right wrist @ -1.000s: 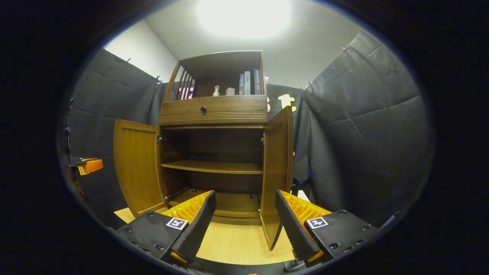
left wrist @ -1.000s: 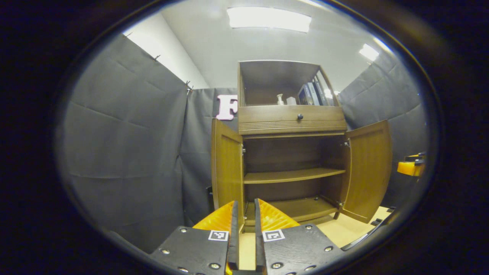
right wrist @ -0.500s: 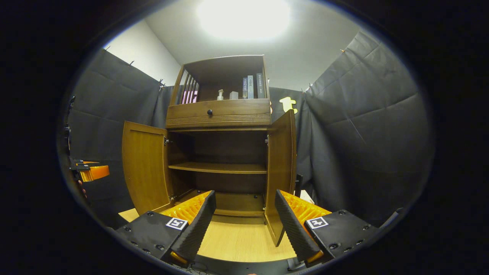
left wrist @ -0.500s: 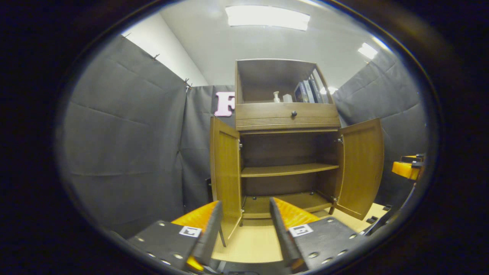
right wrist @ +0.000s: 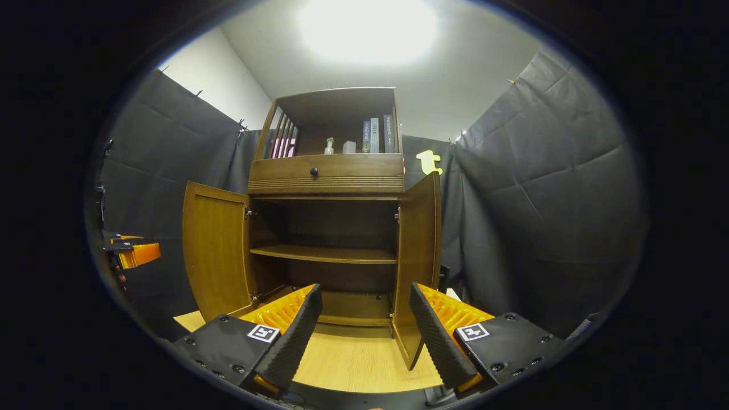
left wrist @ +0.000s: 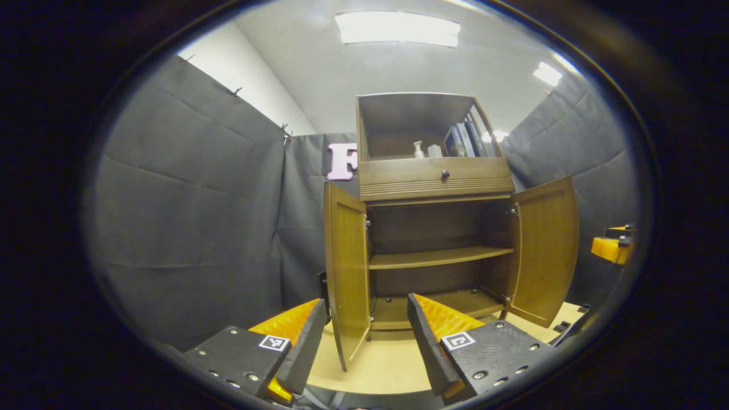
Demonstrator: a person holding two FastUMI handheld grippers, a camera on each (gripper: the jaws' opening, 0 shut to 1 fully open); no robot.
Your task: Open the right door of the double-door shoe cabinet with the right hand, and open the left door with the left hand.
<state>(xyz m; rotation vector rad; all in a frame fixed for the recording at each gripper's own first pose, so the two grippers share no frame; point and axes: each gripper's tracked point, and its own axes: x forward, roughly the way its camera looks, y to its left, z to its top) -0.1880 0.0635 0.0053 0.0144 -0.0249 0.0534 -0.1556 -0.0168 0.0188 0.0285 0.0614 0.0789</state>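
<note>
Shoe cabinet [left wrist: 435,228] doors swung wide, left tongs [left wrist: 364,341] and right tongs [right wrist: 364,336] both parted, empty

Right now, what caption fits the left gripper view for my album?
Open left gripper facing a wooden shoe cabinet with left door and right door open.

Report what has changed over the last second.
The left gripper went from nearly shut at the left door's edge to open, with the door edge standing between its spread fingers. The right gripper stayed open, and both doors, including the right door, stayed swung open.
</note>
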